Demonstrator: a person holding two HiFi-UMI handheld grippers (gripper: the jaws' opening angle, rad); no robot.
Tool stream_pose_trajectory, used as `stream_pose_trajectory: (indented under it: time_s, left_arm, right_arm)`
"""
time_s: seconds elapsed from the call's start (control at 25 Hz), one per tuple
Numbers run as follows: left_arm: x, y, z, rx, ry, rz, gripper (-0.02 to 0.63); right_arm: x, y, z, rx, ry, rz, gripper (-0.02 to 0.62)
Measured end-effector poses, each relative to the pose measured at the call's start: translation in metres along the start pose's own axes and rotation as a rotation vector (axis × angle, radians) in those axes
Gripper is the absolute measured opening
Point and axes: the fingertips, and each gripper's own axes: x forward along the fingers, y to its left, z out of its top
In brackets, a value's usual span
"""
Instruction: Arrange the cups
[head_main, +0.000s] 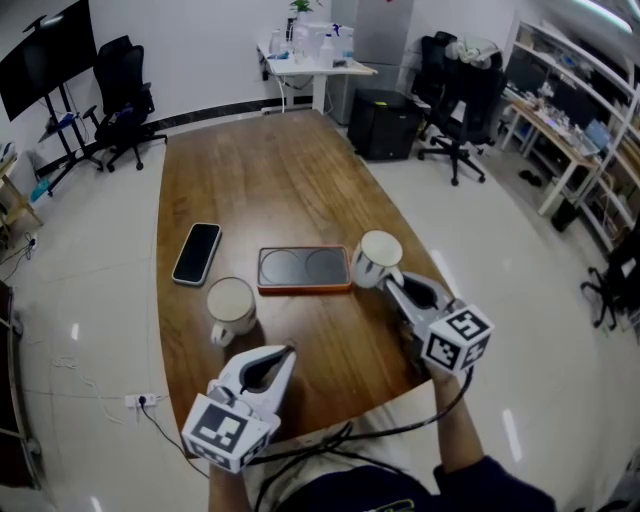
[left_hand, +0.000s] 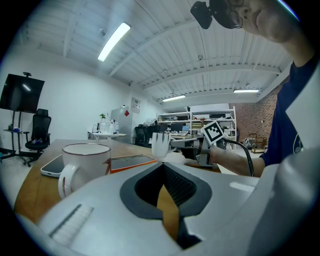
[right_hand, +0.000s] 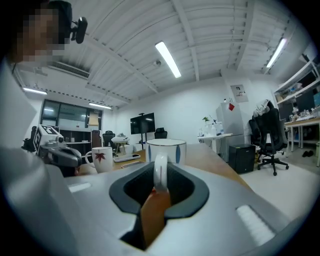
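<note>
- Right gripper view: my right gripper (right_hand: 160, 167) has its jaws clamped on the handle of the blue-marked cup (right_hand: 166, 149).
- Head view: this cup is just beside the right end of the dark tray (head_main: 304, 268) on the table (head_main: 260, 180).
- My left gripper (left_hand: 162, 165) has its jaws together, with nothing between them.
- The leaf cup (right_hand: 102, 159) stands upright on the table, between the left gripper and the tray.
</note>
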Motion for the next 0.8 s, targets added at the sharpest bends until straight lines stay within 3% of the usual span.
stream_pose_trajectory:
  time_s: [0.16,0.36,0.48,0.8]
  left_arm:
    - [0.001,0.002,0.000,-0.002,-0.004,0.003,0.003]
    - [0.001,-0.001,-0.001,-0.002,0.003,0.002,0.003]
    - [0.004,-0.001,-0.001,0.004,0.004,0.001,0.003]
    - [0.000,-0.003,-0.004,0.005,0.007,-0.004,0.003]
  right_arm:
    - [0.002,0.009,0.022,-0.031,-0.025,0.014,0.055]
    - [0.021,0.033,0.043,0.000,-0.046,0.140,0.055]
    - [0.047,0.055,0.052,-0.074,-0.029,0.194,0.055]
    - [0.118,0.110,0.036,-0.128,0.054,0.319,0.054]
